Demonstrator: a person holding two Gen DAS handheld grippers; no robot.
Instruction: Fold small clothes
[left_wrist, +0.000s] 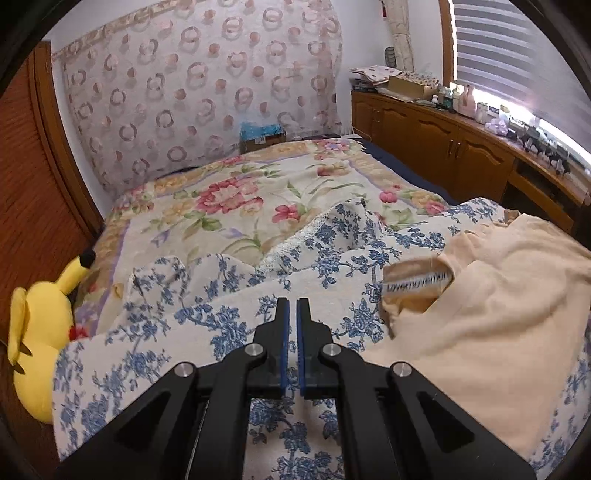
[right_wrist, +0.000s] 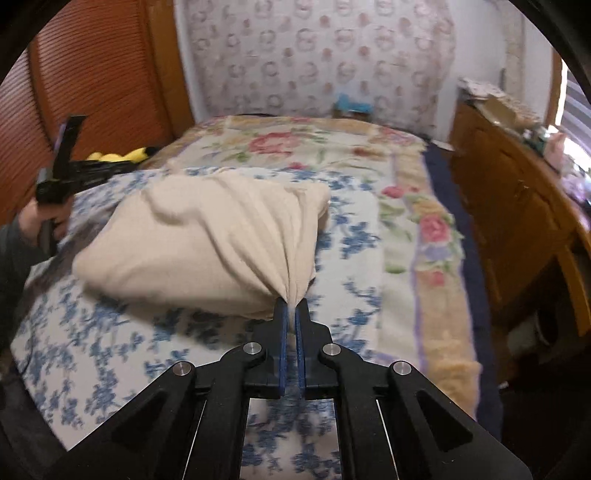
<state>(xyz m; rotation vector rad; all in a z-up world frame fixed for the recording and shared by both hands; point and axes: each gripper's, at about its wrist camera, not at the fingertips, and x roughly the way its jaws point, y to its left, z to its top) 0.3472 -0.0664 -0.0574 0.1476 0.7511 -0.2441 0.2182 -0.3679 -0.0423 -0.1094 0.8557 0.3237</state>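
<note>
We are folding a small cream shirt (right_wrist: 207, 243) on a bed. The shirt lies on a blue flowered cloth (right_wrist: 110, 354) that is spread over the bed cover (left_wrist: 229, 199).

Our right gripper (right_wrist: 292, 308) has its two tongs pressed together on one edge of the shirt. The cloth bunches into tight pleats right at the tips, so we think the hold is firm. That edge is lifted a little, and the rest of the shirt trails away and still rests on the bed. We hold it by the edge so we can pull it over the rest of the shirt to make a fold.

Our left gripper (left_wrist: 293, 308) has its tongs almost together, with only a thin gap, and nothing is between them. It hangs above the blue flowered cloth, just beside the shirt's neck, where a label (left_wrist: 415, 282) shows. It is not touching the shirt. In the right view it is up and off to the left side, maybe so it keeps out of the way of the fold.

A yellow plush toy (left_wrist: 40, 332) sits at the left side of the bed, well apart from the shirt. It should not get in our way.
</note>
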